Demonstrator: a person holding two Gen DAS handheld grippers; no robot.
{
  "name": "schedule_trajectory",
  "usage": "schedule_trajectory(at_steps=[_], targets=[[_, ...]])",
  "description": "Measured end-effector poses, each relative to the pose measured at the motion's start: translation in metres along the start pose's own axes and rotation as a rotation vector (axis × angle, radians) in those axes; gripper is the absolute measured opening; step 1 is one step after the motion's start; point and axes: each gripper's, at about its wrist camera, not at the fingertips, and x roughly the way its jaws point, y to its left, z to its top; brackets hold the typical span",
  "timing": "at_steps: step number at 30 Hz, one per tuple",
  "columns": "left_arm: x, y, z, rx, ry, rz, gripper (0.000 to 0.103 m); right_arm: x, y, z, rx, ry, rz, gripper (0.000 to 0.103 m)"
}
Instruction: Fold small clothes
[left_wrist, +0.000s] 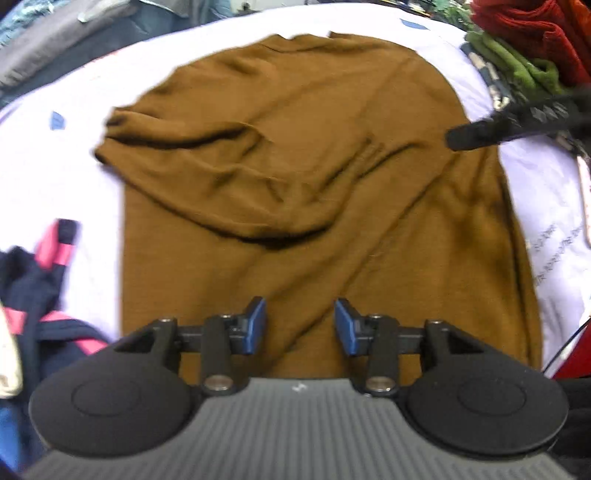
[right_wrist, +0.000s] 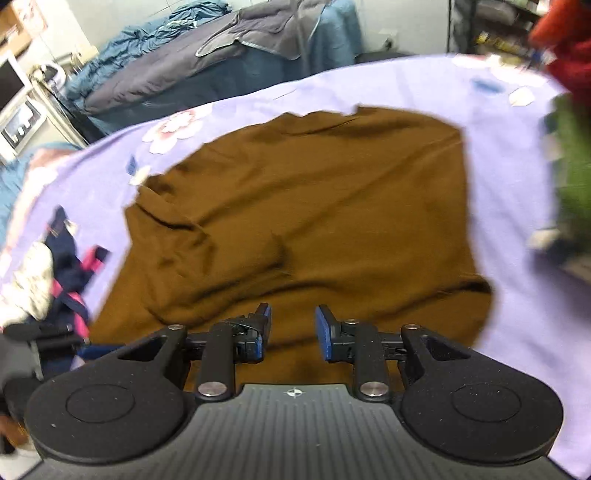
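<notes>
A brown knit sweater lies spread on the lilac sheet, both sleeves folded in across its body. It also shows in the right wrist view. My left gripper is open and empty, just above the sweater's near hem. My right gripper is open and empty, over the sweater's near part. One dark finger of the right gripper reaches in at the sweater's right edge in the left wrist view.
A navy and pink garment lies bunched at the left, also in the right wrist view. Folded red and green clothes are stacked at the far right. A bed with blue and grey bedding stands behind.
</notes>
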Motion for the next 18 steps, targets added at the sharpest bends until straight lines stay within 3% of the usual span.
schedule_trajectory(at_steps=[3, 6, 8, 11, 12, 15, 18], targets=[[-0.013, 0.008, 0.004, 0.008, -0.009, 0.059, 0.041, 0.025, 0.012, 0.018, 0.033, -0.007, 0.007, 0.046], [-0.024, 0.015, -0.002, -0.029, -0.014, 0.075, 0.043, 0.054, 0.022, 0.034, 0.002, 0.010, -0.072, 0.049], [-0.025, 0.018, -0.006, -0.062, -0.009, 0.080, 0.044, 0.071, 0.019, 0.041, 0.071, 0.046, -0.041, 0.048], [-0.024, 0.018, -0.013, -0.083, 0.000, 0.092, 0.044, 0.091, 0.018, 0.045, 0.110, 0.110, -0.040, 0.032], [-0.024, 0.019, -0.014, -0.086, 0.002, 0.096, 0.044, 0.095, 0.019, 0.044, 0.105, 0.129, -0.075, 0.010], [-0.028, 0.024, -0.016, -0.094, -0.003, 0.109, 0.044, 0.069, 0.022, 0.042, 0.104, 0.050, -0.018, 0.005], [-0.035, 0.035, -0.013, -0.101, -0.024, 0.146, 0.044, 0.018, 0.033, 0.038, -0.011, -0.036, -0.056, 0.006]])
